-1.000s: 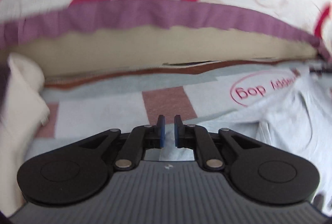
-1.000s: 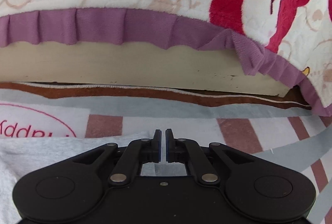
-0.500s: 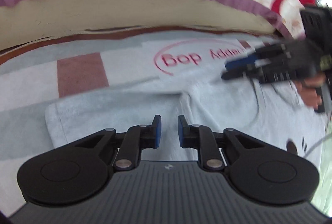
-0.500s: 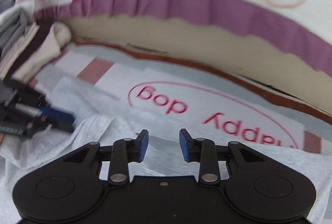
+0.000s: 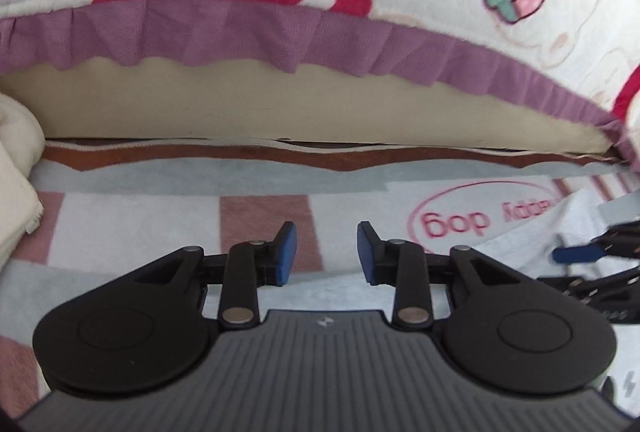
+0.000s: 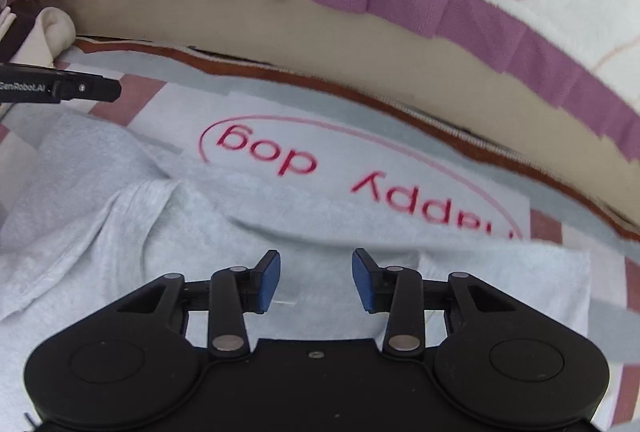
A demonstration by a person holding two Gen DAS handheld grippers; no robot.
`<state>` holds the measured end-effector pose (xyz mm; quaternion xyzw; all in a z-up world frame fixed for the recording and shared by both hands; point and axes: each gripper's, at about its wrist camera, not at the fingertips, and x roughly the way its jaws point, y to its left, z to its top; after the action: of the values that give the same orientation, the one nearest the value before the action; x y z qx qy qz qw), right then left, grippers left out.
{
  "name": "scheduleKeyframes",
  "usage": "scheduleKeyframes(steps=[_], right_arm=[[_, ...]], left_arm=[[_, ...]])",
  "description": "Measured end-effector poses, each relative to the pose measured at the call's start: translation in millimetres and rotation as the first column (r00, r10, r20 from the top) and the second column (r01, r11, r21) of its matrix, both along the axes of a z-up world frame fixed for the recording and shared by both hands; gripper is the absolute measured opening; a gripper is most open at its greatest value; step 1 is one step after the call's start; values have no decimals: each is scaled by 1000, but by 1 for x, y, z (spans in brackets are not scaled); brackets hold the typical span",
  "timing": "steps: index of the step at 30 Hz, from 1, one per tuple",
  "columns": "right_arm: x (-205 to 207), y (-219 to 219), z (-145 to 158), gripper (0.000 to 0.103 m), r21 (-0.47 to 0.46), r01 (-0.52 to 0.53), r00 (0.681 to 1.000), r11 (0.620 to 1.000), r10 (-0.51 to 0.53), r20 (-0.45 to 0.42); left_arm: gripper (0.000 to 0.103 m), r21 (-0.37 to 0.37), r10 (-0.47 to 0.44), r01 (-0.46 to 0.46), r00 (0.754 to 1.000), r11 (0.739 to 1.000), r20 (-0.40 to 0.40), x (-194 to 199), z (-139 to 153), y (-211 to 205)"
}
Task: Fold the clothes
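A light grey garment (image 6: 120,216) lies rumpled on a checked blanket printed "happy dog" (image 6: 304,152). My right gripper (image 6: 316,280) hangs just over the garment's flat middle. Its jaws are opening, and nothing is pinched between the blue pads. My left gripper (image 5: 326,254) hovers over the blanket near the garment's left edge (image 5: 520,256). Its jaws are opening too, with nothing between them. The right gripper's blue fingertip (image 5: 578,254) shows at the right edge of the left wrist view. The left gripper's black finger (image 6: 80,88) pokes in at the left of the right wrist view.
Behind the blanket rises a beige cushion front (image 5: 280,108) under a cream cover with a purple frill (image 5: 240,28) and red cartoon prints. A pile of cream cloth (image 5: 16,168) sits at the blanket's left end (image 6: 52,28).
Both grippers' jaws have widened from nearly shut. The right gripper has swung left from the bare blanket to over the garment. The left view has shifted off the garment towards the blanket.
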<state>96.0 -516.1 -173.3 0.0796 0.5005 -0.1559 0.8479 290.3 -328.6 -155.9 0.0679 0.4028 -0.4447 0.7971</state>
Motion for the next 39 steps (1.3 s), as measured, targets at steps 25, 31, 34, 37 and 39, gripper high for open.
scheduleKeyframes(steps=[25,31,34,37,39], right_arm=[[-16,30,47,55,287,120,924,950,-213,318],[-35,111,37,55,284,-92,967,955,18,254],[-42,150,23,54,296,-177,973,939,122,195],[-49,178,12,54,274,-231,968,933,191,165],[-52,190,6,54,235,-252,964,939,222,146]], left_arm=[[54,51,199,-195,976,979,-90,-76,35,161],[61,79,249,-238,946,968,-207,-106,13,233],[62,80,199,-183,937,980,-286,-120,4,251],[59,14,269,-292,858,956,-438,-124,-9,265],[59,-30,280,-358,777,933,-564,-125,-22,273]])
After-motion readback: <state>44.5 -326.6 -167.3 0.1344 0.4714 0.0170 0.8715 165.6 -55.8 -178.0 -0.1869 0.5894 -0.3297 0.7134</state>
